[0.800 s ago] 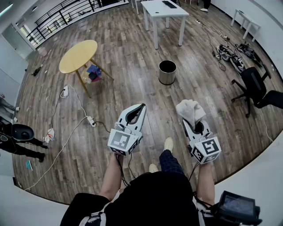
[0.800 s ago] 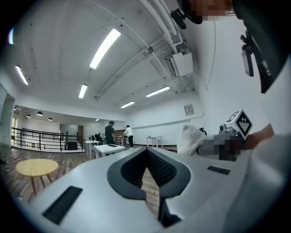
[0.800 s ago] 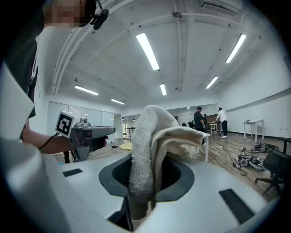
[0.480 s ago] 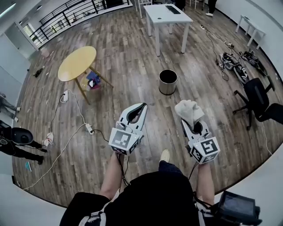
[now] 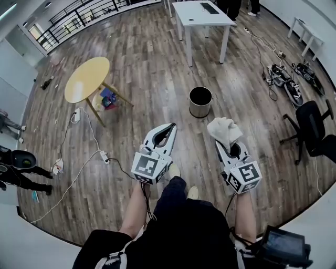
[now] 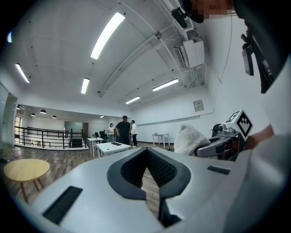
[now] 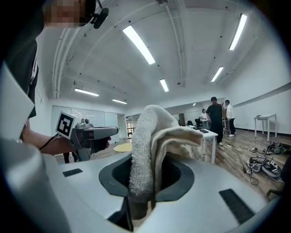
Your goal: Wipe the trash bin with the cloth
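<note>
We are pinching the white cloth [image 5: 223, 130] in the right gripper's [image 5: 227, 143] fingers, center right. The left gripper's [image 5: 169, 128] fingers are pressing together, empty. The metal trash bin [image 5: 200, 101] is standing on the floor [image 5: 157, 68], upper center.

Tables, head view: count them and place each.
3: round yellow table upper left, white table top centre, small white table at top right edge. Others may be hidden.
</note>
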`<state>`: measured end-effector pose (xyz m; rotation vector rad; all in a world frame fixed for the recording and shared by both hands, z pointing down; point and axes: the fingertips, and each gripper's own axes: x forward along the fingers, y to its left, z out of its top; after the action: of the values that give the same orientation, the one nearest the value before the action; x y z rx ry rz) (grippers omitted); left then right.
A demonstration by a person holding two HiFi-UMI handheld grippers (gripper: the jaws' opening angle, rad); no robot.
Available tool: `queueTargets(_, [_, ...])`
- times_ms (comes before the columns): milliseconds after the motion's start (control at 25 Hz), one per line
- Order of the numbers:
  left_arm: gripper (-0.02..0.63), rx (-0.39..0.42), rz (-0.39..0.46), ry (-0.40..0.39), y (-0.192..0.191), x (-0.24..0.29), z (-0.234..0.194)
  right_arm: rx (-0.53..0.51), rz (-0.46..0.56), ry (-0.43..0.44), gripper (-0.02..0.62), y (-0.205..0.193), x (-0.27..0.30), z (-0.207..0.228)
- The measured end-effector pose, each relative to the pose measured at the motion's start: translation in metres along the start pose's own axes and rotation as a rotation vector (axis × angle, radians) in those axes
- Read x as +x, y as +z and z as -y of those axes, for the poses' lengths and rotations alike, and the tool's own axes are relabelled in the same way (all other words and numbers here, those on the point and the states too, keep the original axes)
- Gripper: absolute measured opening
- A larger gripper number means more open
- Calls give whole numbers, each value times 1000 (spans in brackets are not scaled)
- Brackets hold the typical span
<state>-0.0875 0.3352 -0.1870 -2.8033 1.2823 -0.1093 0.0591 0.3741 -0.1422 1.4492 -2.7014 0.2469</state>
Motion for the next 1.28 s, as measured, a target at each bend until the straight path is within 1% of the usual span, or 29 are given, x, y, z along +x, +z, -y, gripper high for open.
queueTargets(160, [0,-17,-4,-13,-13,49,-49,4,-12,-10,86,3,56,30])
queueTargets(360, [0,-31,-1,-73,-13,111,-114,17,1,-36,86,27,133,54])
queueTargets(520, [0,-39,-21,-104,-27,150,-166,9,7,-59,86,41,195,74])
queueTargets(600, [0,-55,-29,-116,-38,171,-186,-2,-1,-65,86,41,219,85])
queueTargets(680, [0,-76,-52,-112,-55,193,-201,0,-12,-67,86,34,238,105])
queueTargets(800, [0,-81,-86,-102,-80,228,-210,18,-22,-70,86,18,258,144])
queueTargets(920, [0,-78,-82,-75,-99,262,-224,3,-27,-51,86,3,283,175])
queueTargets(1000, [0,-70,-88,-71,-119,275,-222,1,-38,-36,86,-17,291,188])
queueTargets(1120, [0,-69,-93,-82,-165,293,-209,8,-77,-37,86,-74,297,207])
queueTargets(1280, [0,-72,-101,-85,-240,312,-203,28,-98,-21,86,-154,319,225])
